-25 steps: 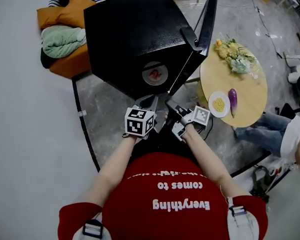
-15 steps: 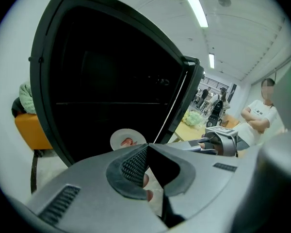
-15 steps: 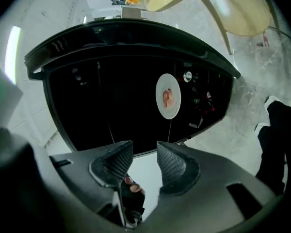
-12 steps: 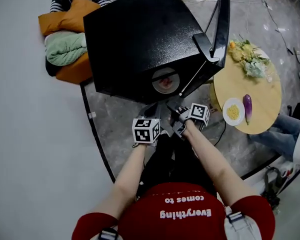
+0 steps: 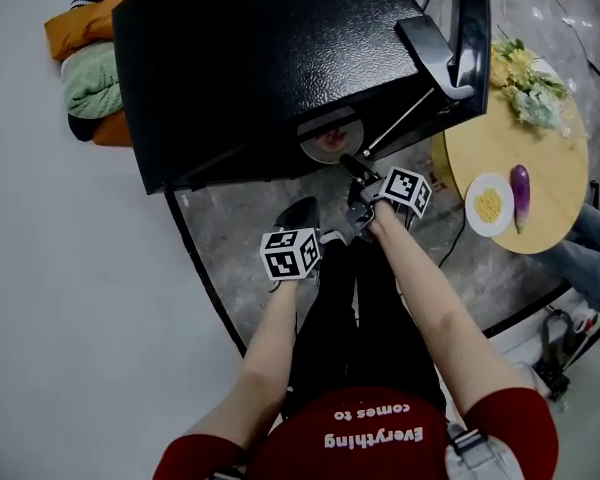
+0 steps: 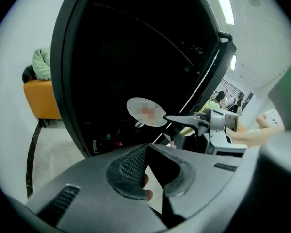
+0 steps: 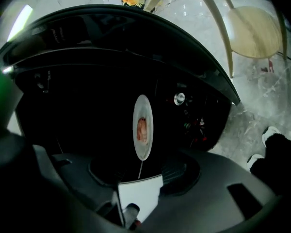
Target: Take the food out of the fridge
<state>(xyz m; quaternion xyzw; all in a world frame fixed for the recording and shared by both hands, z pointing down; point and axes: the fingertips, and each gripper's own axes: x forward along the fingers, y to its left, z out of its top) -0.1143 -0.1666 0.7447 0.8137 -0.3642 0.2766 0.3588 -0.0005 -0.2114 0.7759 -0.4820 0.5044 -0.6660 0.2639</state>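
Observation:
A black fridge (image 5: 260,58) stands with its door (image 5: 470,28) swung open to the right. Inside, a white plate (image 5: 330,138) holds a pinkish piece of food; it also shows ahead of the jaws as the plate (image 6: 145,111) and plate (image 7: 143,126). My right gripper (image 5: 352,168) is at the fridge mouth just short of the plate; its jaws have just been opening and stand open with nothing between them (image 7: 139,171). My left gripper (image 5: 298,213) hangs lower and further back, over the floor, its fingertips meeting (image 6: 146,149) on nothing.
A round wooden table (image 5: 545,148) at the right carries a plate of yellow food (image 5: 489,205), an eggplant (image 5: 520,183) and flowers (image 5: 528,78). Cushions and clothes (image 5: 90,58) lie left of the fridge. A wooden chair (image 7: 254,25) stands behind. Another person's leg (image 5: 595,233) is at the far right.
Both grippers have sunk toward the fridge opening, the right one up to the plate. The right jaws have opened. The fridge now fills more of the head view.

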